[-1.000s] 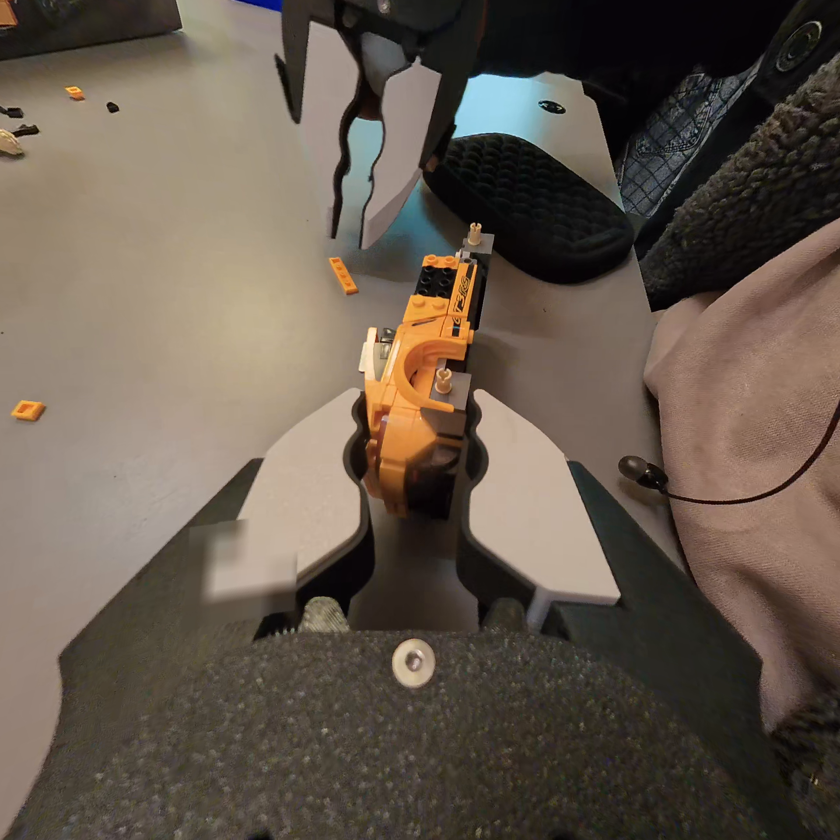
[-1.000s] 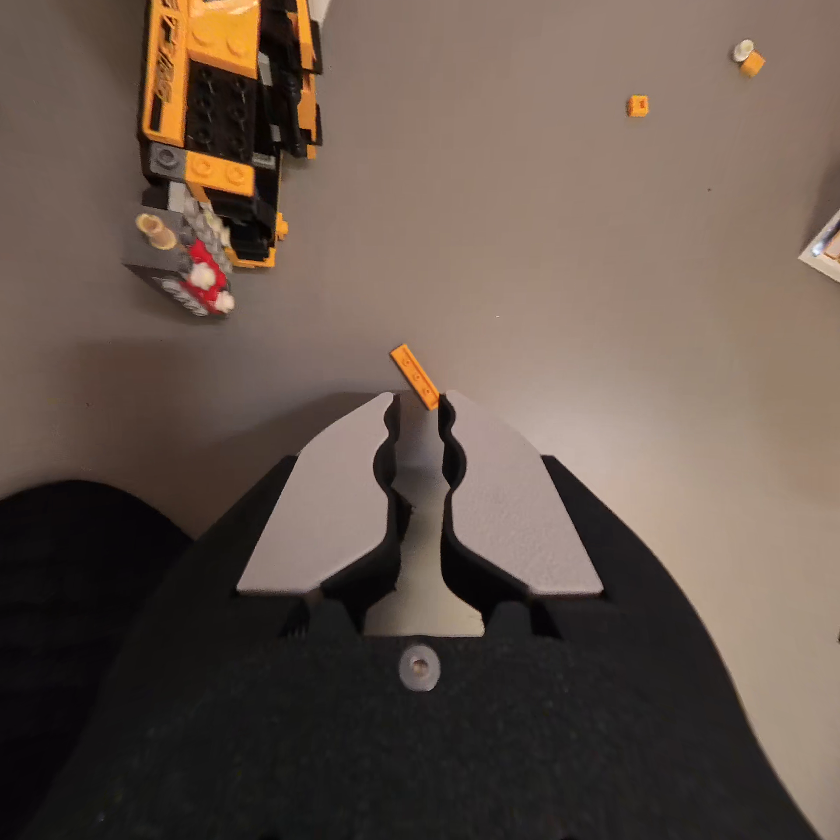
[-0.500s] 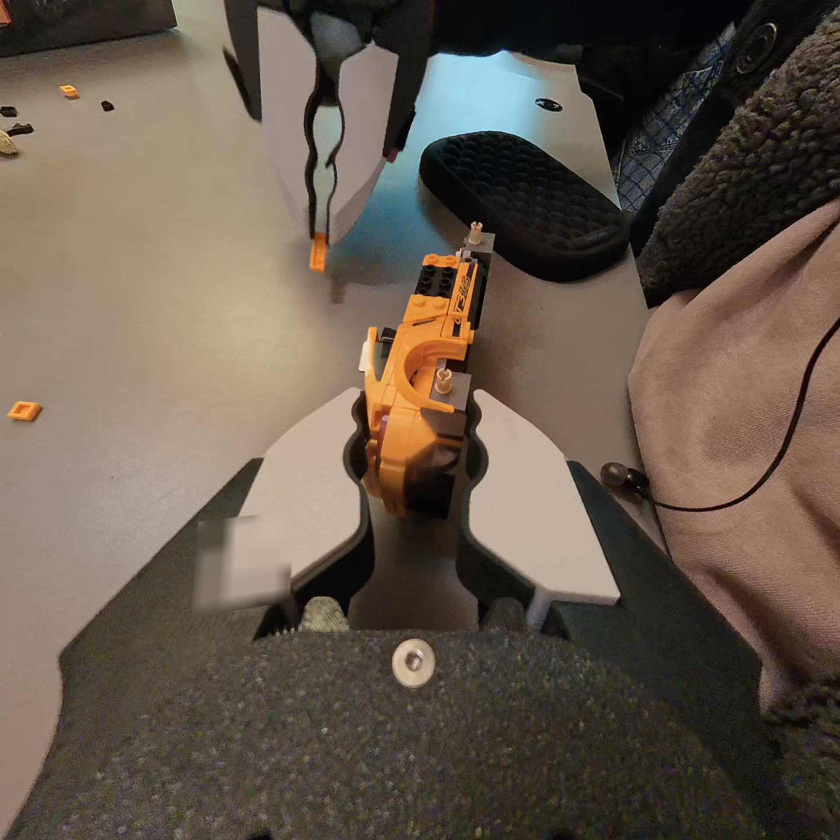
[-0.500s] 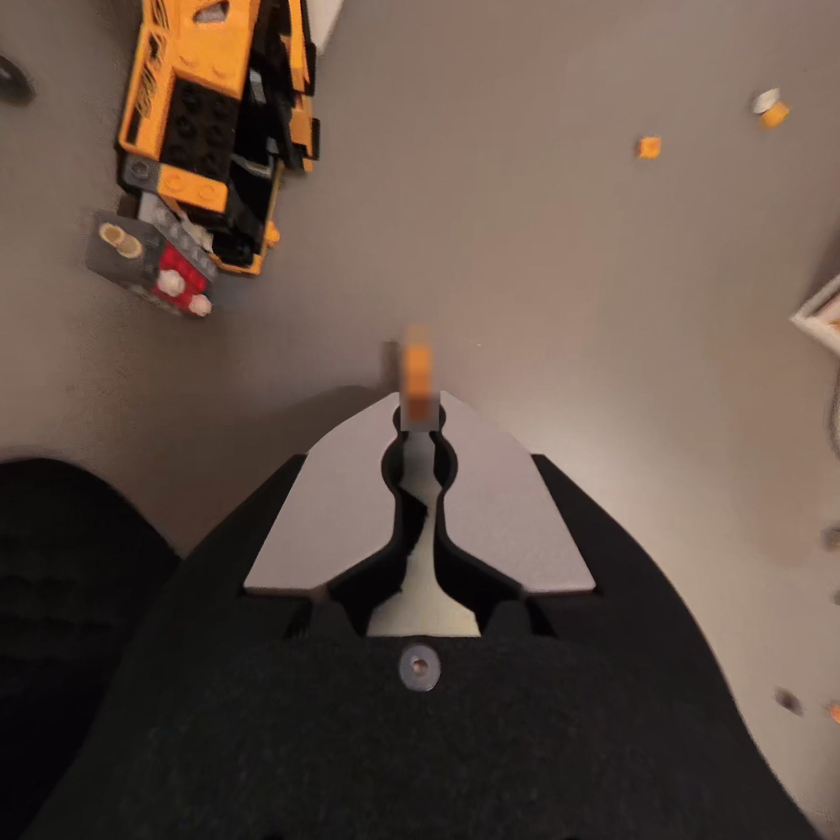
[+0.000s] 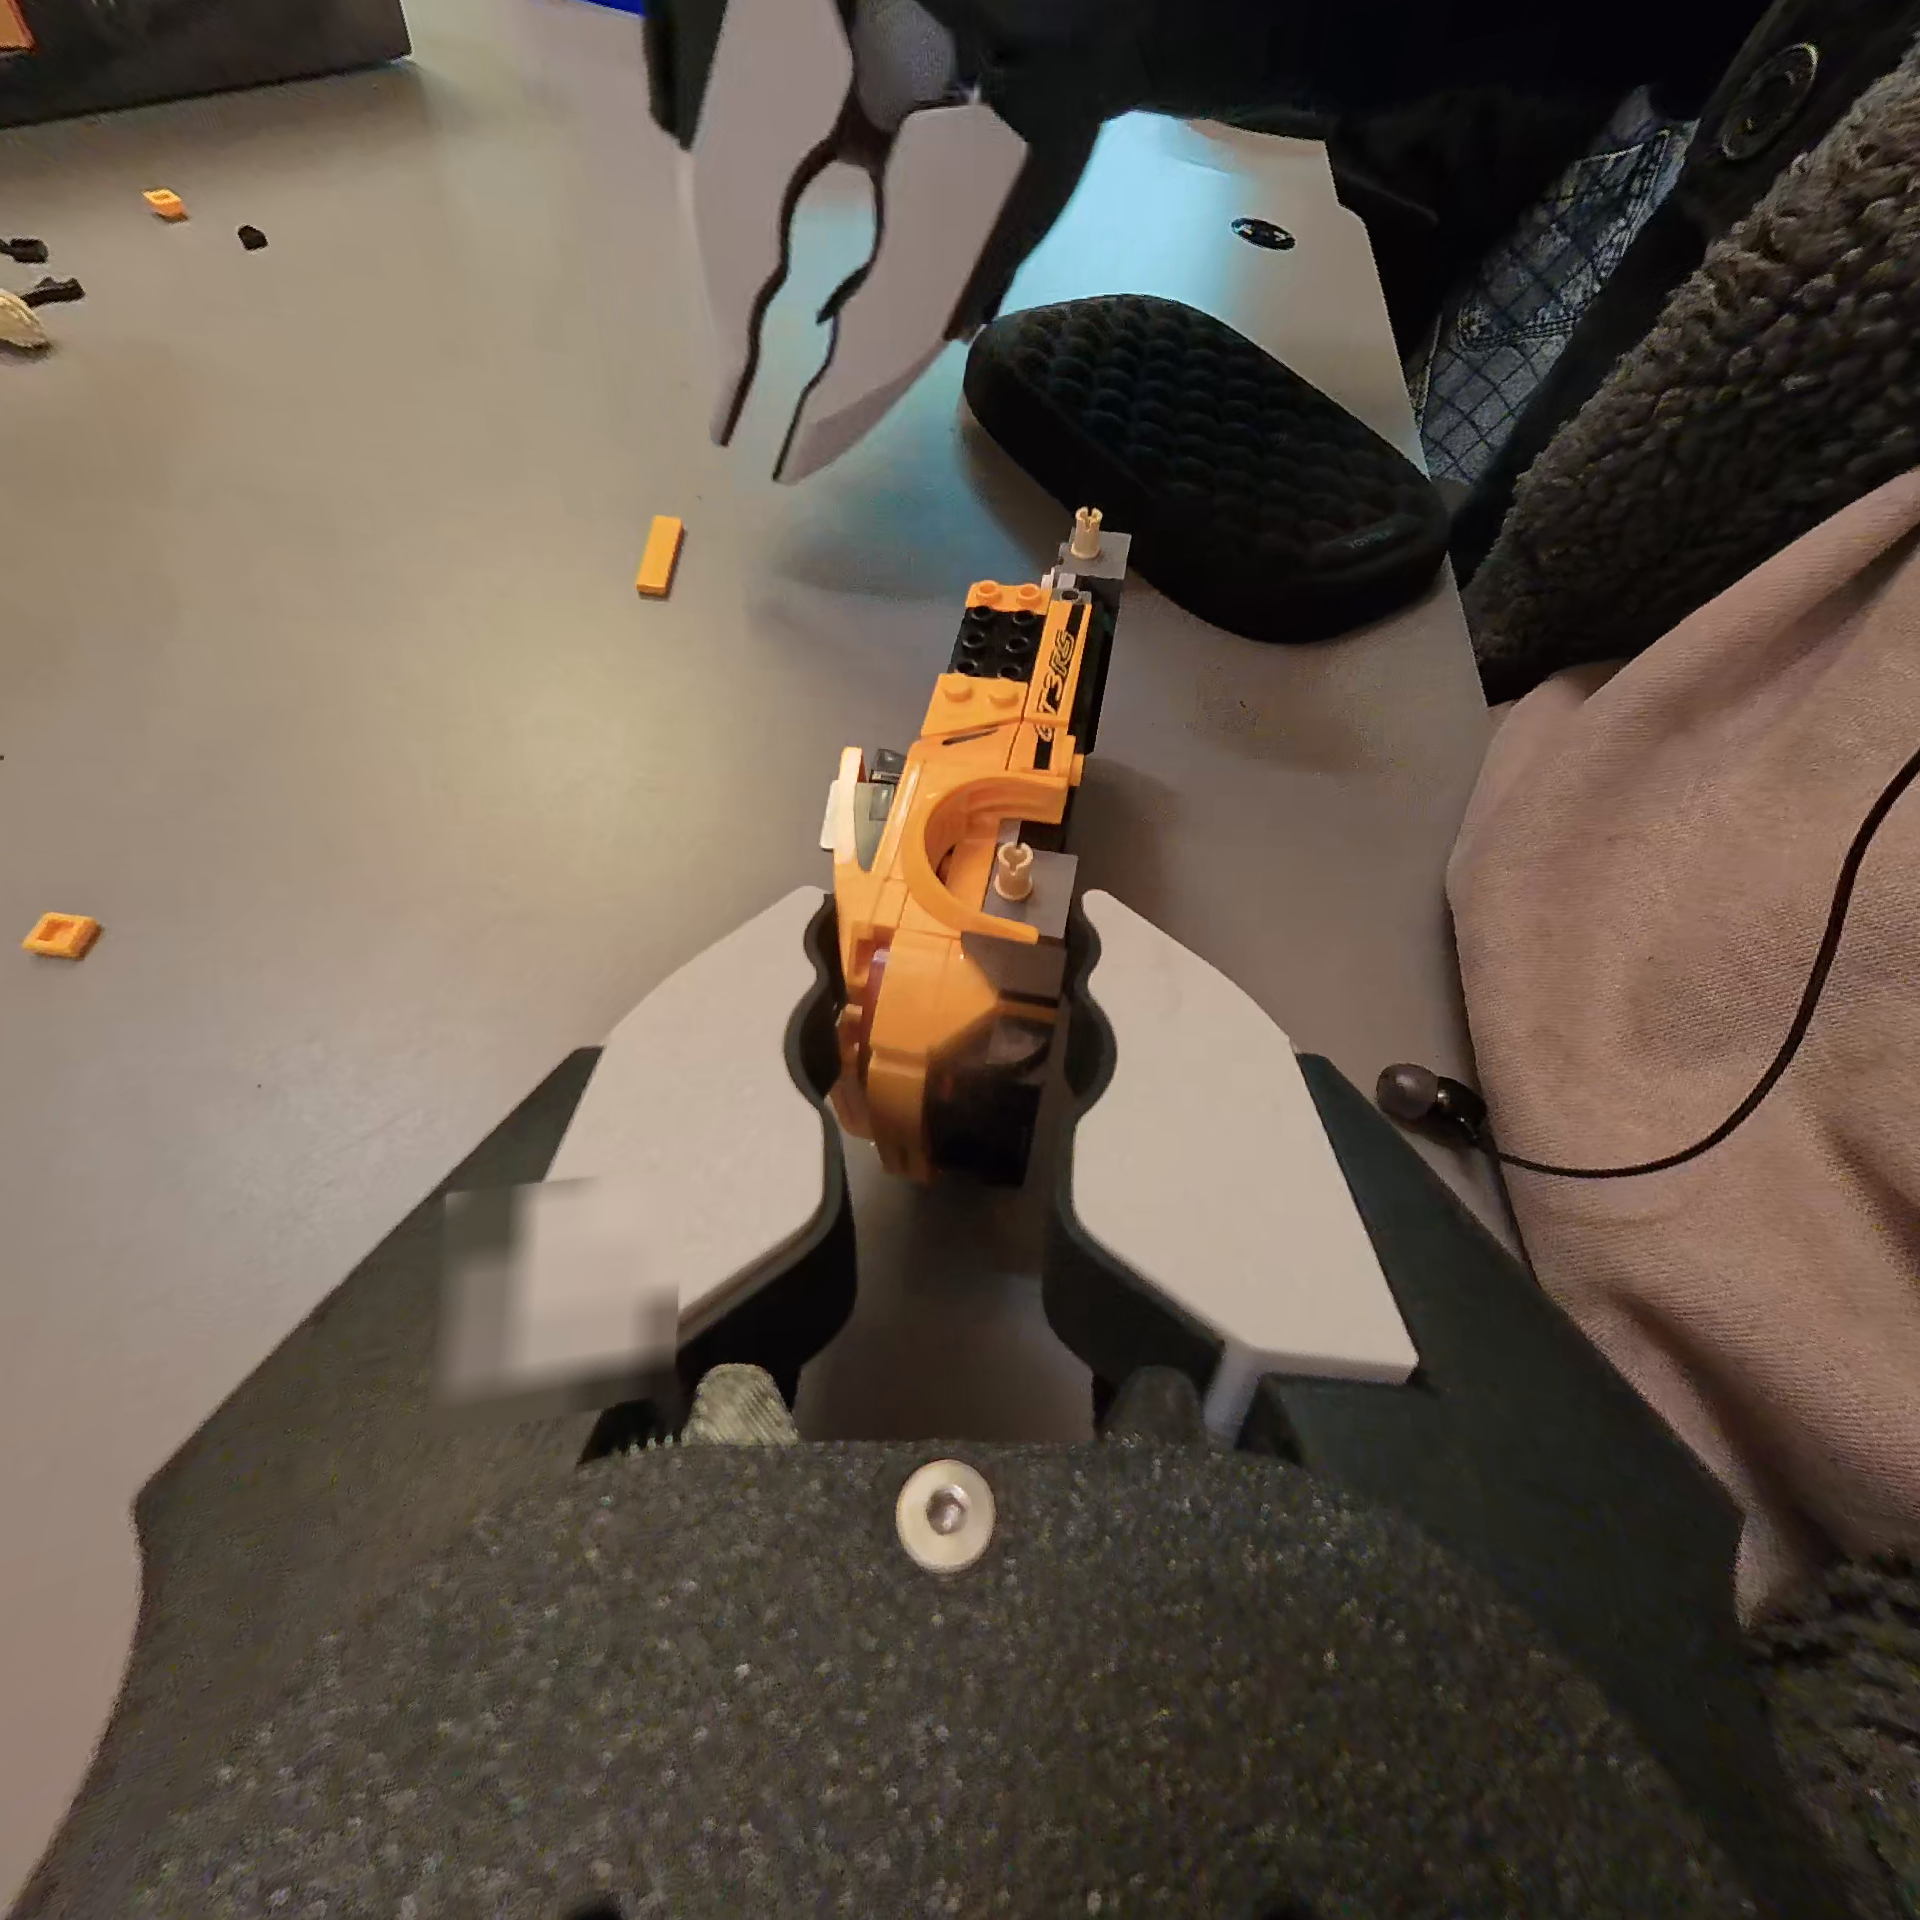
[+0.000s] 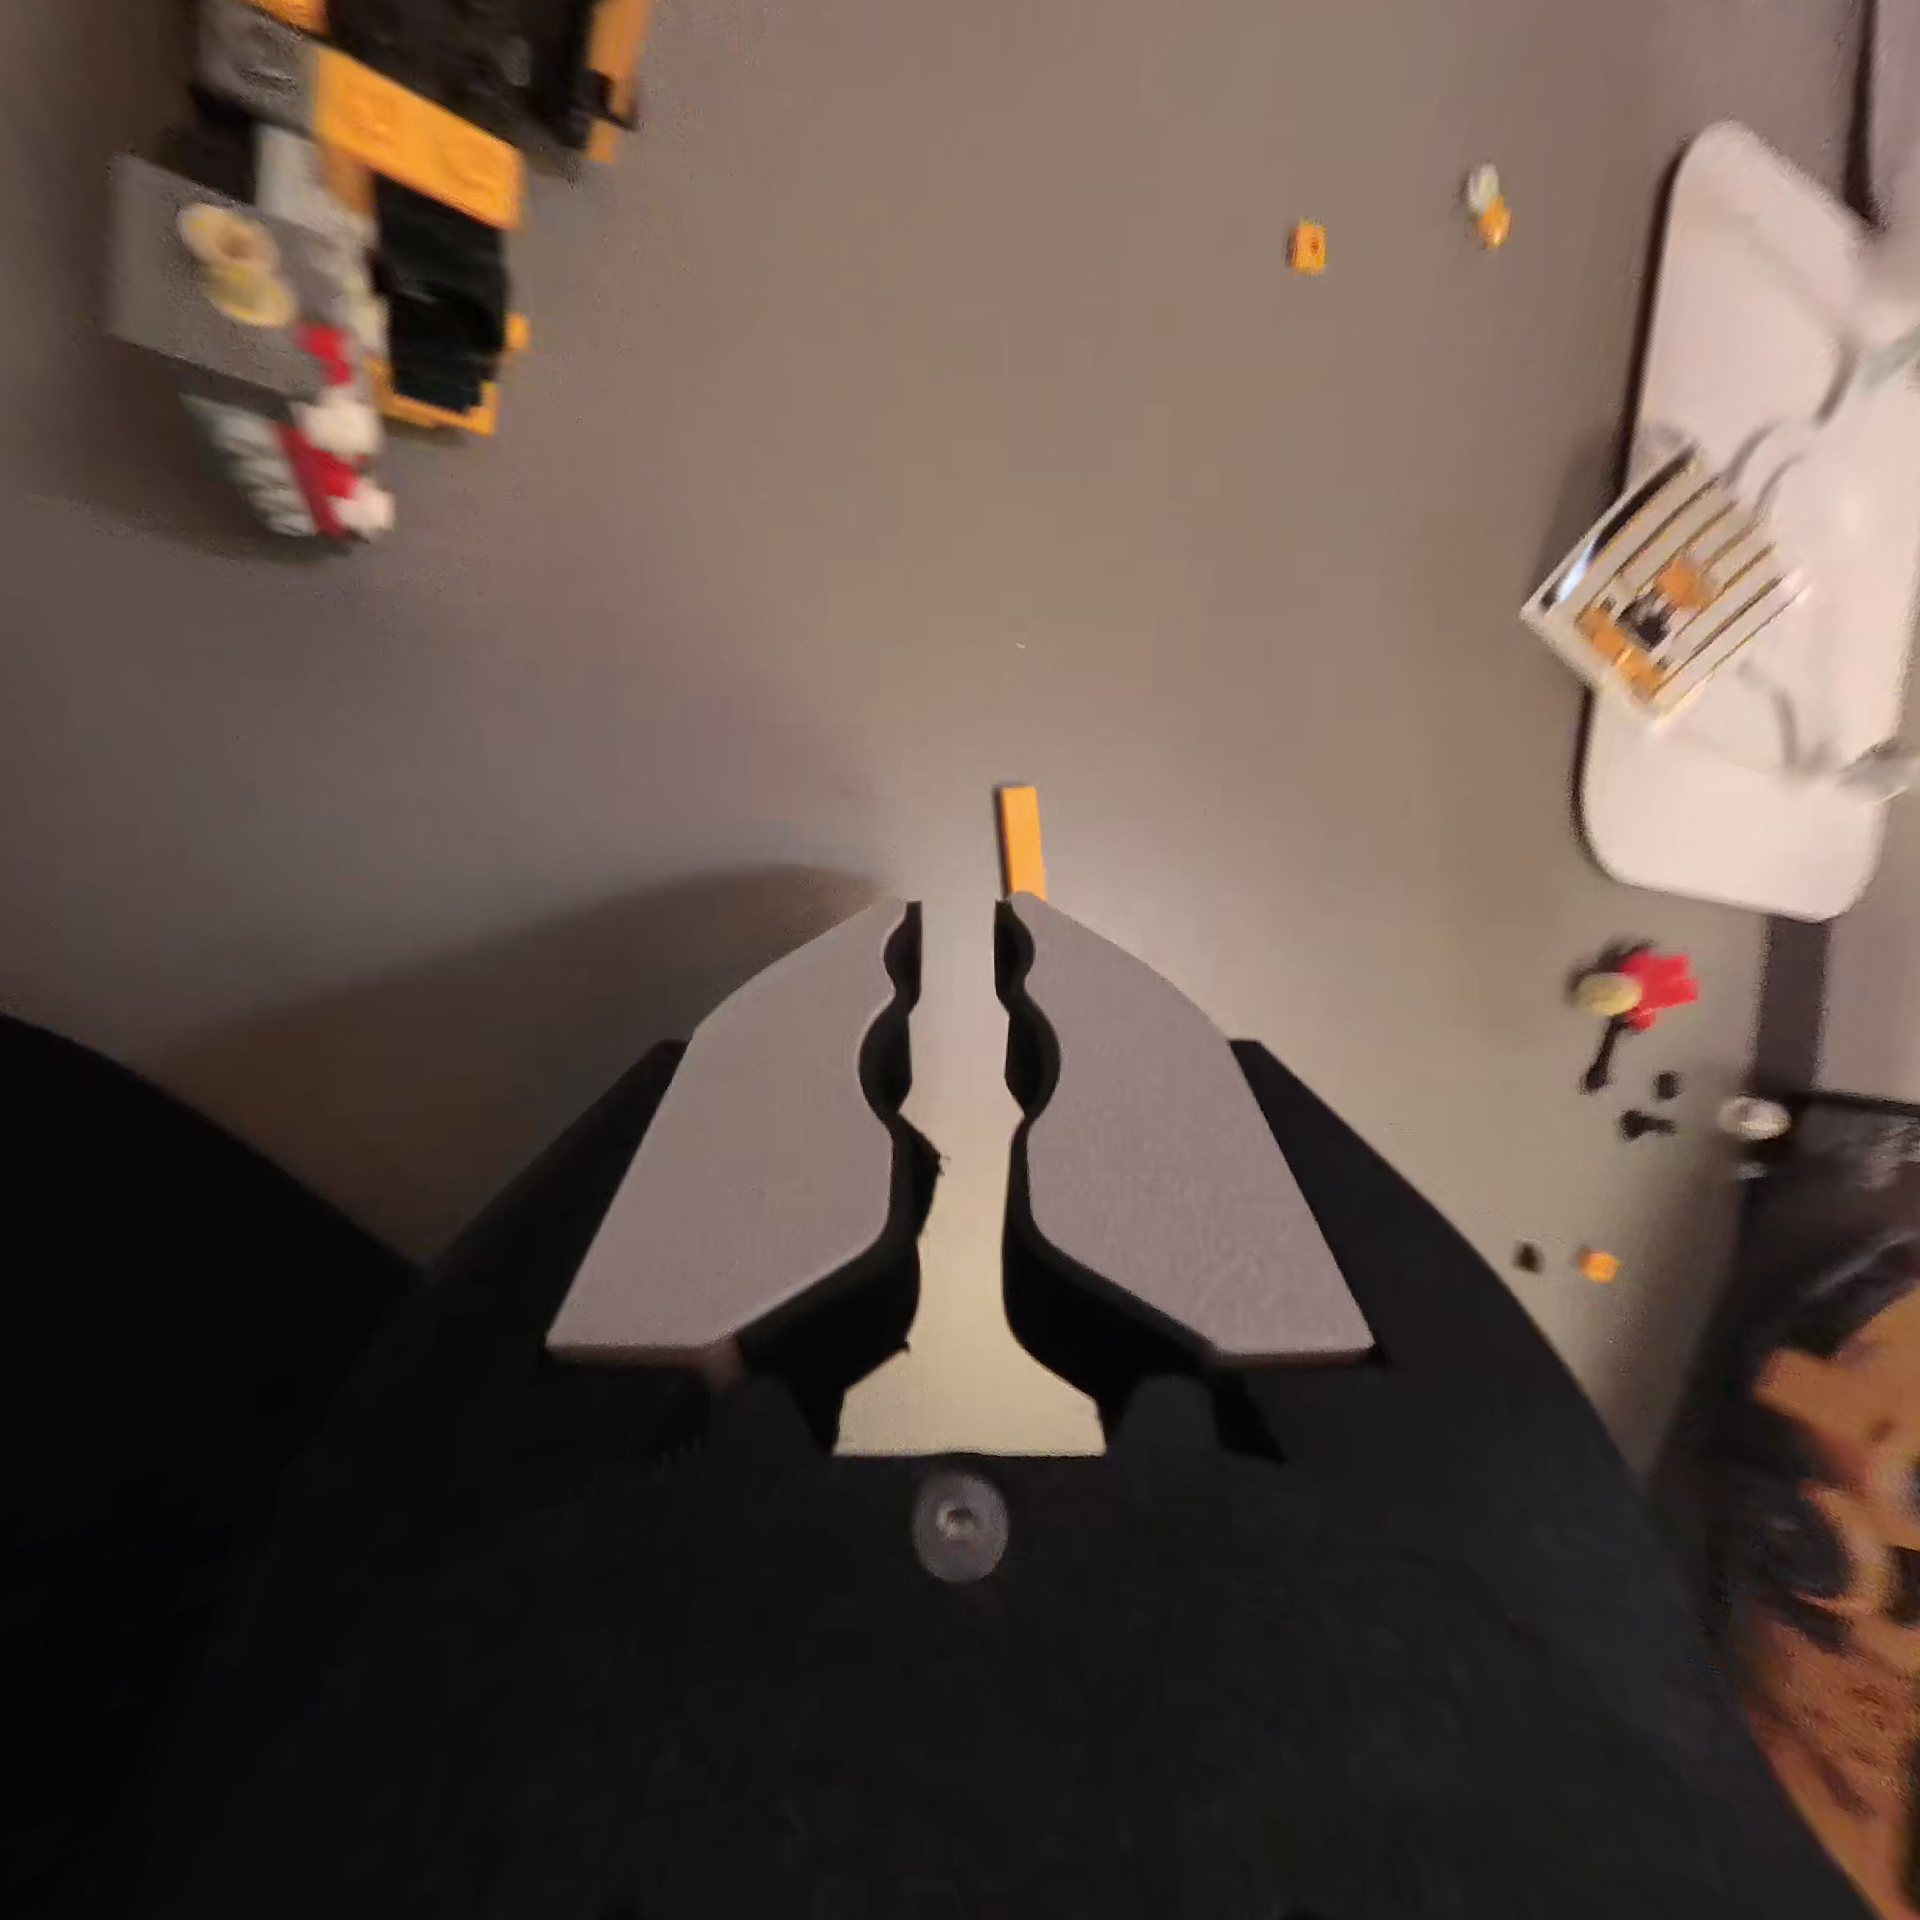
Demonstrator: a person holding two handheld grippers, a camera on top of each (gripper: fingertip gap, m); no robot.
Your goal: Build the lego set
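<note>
My left gripper (image 5: 951,914) is shut on the front end of an orange and black brick car (image 5: 997,748), which lies on its side on the grey table (image 5: 364,675). The car also shows, blurred, at the top left of the right wrist view (image 6: 416,187). My right gripper (image 6: 956,909) is open with a narrow gap and holds nothing. A thin orange plate (image 6: 1020,840) lies flat on the table just past its right fingertip (image 6: 1029,925). In the left wrist view the right gripper (image 5: 758,457) hovers above the table, apart from the plate (image 5: 659,556).
A black textured pad (image 5: 1195,457) lies beyond the car. A person's clothing (image 5: 1714,935) and a black earbud cable (image 5: 1423,1096) are at the right. Small loose pieces (image 5: 62,933) are scattered about. A white tray (image 6: 1745,416) bears a booklet (image 6: 1662,613); a red piece (image 6: 1652,987) lies near it. Spacing between my two grippers at the tips: around 15 cm. Measured from the fingertips, the red piece (image 6: 1652,987) is 25 cm or so from the right gripper and 35 cm from the left.
The right gripper closed on the orange plate half a second ago, then opened and rose; the plate has left the grasp and lies on the table, farther left. The left gripper kept hold of the car.
</note>
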